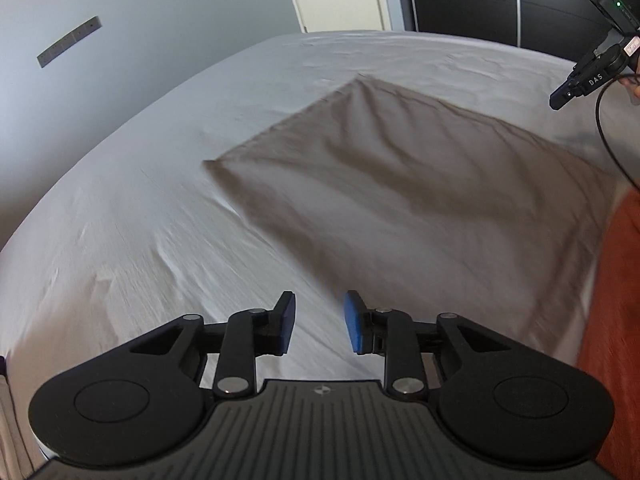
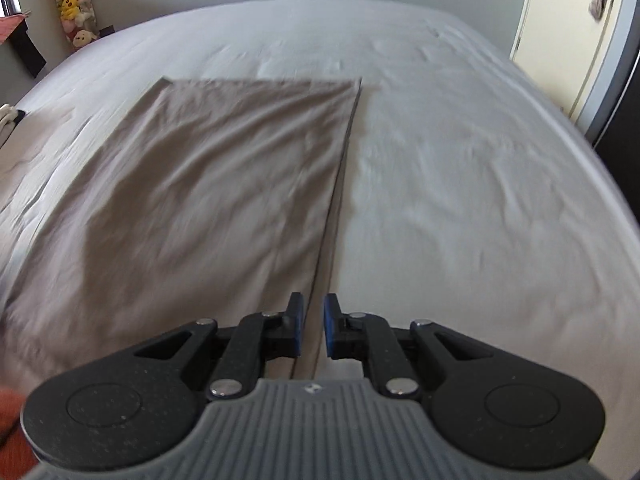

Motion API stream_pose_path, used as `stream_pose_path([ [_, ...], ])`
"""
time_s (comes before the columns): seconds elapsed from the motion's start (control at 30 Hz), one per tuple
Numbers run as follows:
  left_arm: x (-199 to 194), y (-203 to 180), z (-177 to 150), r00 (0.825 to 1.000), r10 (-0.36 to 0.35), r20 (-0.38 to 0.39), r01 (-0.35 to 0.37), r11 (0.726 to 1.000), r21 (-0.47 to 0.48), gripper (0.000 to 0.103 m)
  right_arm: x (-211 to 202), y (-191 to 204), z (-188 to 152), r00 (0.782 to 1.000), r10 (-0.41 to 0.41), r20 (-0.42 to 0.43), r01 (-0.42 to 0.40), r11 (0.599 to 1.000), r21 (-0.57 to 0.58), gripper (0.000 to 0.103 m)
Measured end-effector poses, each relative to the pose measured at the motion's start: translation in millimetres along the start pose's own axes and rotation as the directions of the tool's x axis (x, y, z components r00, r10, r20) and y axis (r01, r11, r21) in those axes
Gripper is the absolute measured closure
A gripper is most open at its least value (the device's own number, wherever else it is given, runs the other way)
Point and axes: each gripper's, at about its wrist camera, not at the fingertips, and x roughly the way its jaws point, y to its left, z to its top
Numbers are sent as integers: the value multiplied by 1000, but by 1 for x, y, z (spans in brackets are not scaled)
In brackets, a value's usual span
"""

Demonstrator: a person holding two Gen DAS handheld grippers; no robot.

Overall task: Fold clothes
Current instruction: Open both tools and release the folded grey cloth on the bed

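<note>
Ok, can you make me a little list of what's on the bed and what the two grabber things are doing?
Bed: white sheet, a bit wrinkly
Cloth: brown cloth lying flat on the sheet, its right edge straight
Left gripper: open, nothing between its blue pads, above the sheet beside the cloth
Right gripper: slightly open, holding nothing, above the cloth's right edge
Corner of the room: soft toys hanging by the wall

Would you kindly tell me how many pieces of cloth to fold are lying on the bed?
1. A single taupe cloth lies flat on the grey bed sheet, with its straight right edge running toward the right gripper. None other shows, though the views miss parts of the bed.
</note>
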Motion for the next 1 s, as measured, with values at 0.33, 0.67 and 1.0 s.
stream_pose_path([
  [0.33,-38,-17,-18,999,39,3,-38,998,-57,70,0,-5,-84,993,96,-63,-73,954,290,88],
  [0.67,-45,-21,-18,998,68,-8,-68,993,-95,69,-5,-12,-97,992,126,11,-121,917,381,102],
  [1.0,-29,-42,-18,999,29,-39,-30,999,-25,69,1,-22,-100,997,77,-30,-60,922,383,102],
])
